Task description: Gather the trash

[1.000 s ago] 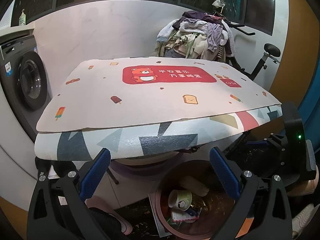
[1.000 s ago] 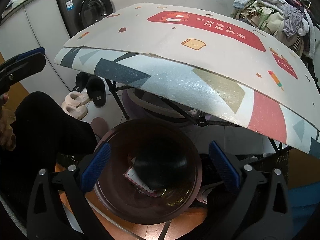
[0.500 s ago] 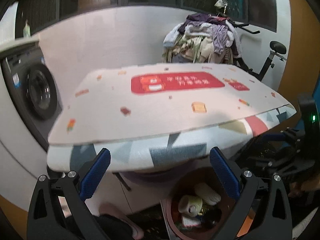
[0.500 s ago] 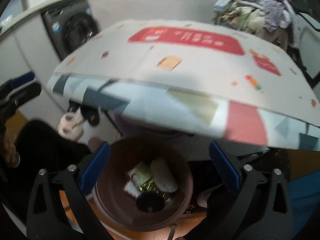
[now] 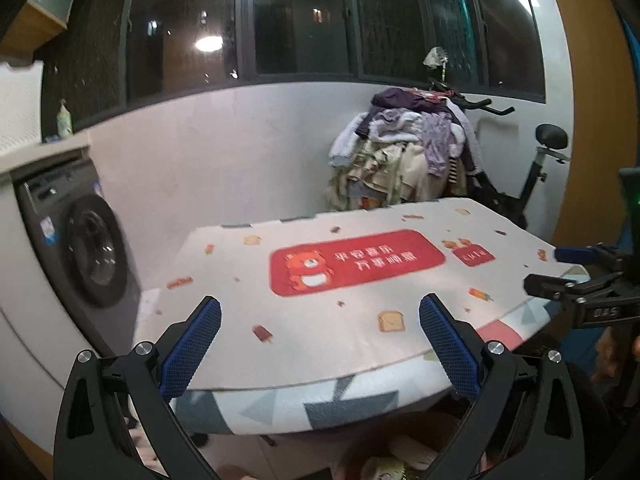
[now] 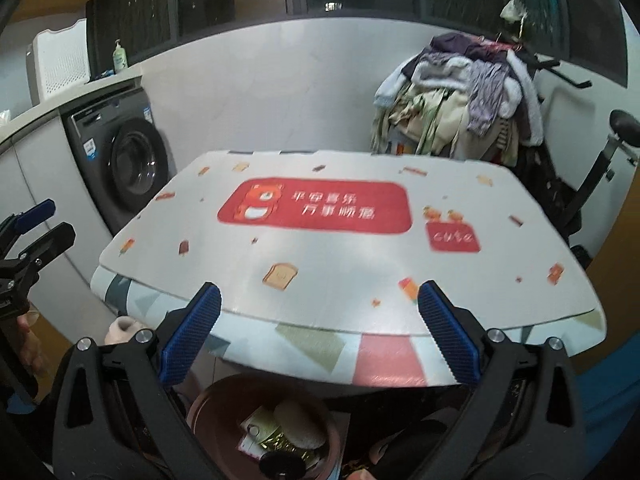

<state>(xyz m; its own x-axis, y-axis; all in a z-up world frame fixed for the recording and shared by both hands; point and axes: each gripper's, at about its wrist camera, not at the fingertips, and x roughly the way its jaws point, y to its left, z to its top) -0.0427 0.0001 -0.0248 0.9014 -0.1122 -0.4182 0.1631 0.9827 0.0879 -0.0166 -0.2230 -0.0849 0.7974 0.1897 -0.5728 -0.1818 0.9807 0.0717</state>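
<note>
A brown round bin (image 6: 208,408) stands on the floor under the table's near edge, holding several pieces of trash, among them a pale wad (image 6: 298,420) and a white packet (image 6: 252,440). Its top shows blurred at the bottom of the left wrist view (image 5: 384,460). My left gripper (image 5: 320,344) is open and empty above the table's near edge. My right gripper (image 6: 318,334) is open and empty, also above the near edge and the bin. The table top (image 6: 340,256) with a red bear sign (image 6: 316,208) carries no loose objects that I can see.
A washing machine (image 6: 124,168) stands at the left. A pile of clothes (image 6: 460,96) lies on an exercise bike (image 5: 532,176) behind the table at the right. The right gripper shows in the left wrist view (image 5: 576,276); the left gripper shows in the right wrist view (image 6: 32,232).
Both grippers have risen from low over the bin to above the table's near edge. The bin has dropped to the bottom of both views. Both stay open and empty.
</note>
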